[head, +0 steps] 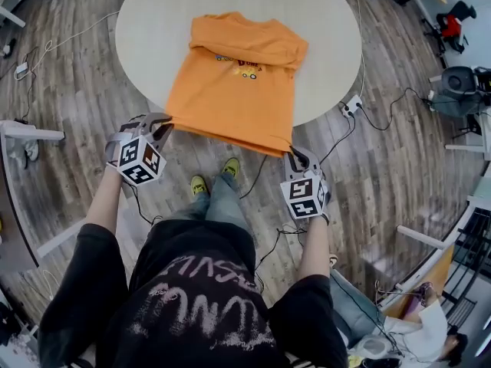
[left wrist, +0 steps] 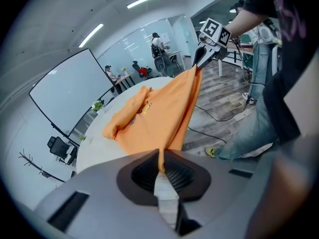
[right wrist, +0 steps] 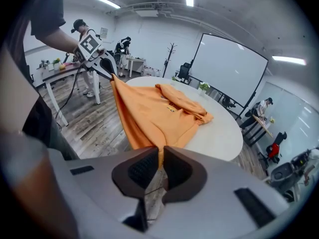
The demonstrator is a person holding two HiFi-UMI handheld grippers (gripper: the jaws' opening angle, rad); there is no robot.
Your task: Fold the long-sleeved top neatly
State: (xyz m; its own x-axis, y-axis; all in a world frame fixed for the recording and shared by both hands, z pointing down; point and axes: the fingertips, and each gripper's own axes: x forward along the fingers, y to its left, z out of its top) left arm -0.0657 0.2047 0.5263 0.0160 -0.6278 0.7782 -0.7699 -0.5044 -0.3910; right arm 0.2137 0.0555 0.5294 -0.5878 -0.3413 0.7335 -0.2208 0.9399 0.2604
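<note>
The orange long-sleeved top (head: 234,79) lies on the round white table (head: 153,21), sleeves folded across its upper part. Its lower hem hangs past the table's near edge, stretched between both grippers. My left gripper (head: 163,126) is shut on the hem's left corner, my right gripper (head: 294,154) on the right corner. In the left gripper view the orange cloth (left wrist: 164,113) runs from the closed jaws of the left gripper (left wrist: 160,167) up to the right gripper (left wrist: 201,58). The right gripper view shows the top (right wrist: 149,113) pinched in the right gripper (right wrist: 160,159), with the left gripper (right wrist: 105,62) at the far corner.
Cables and a power strip (head: 351,104) lie on the wooden floor to the right of the table. The person's yellow shoes (head: 229,166) stand just below the hem. A white desk (head: 23,133) is at the left, office chairs (head: 460,79) at the right. A whiteboard (left wrist: 65,91) and people fill the background.
</note>
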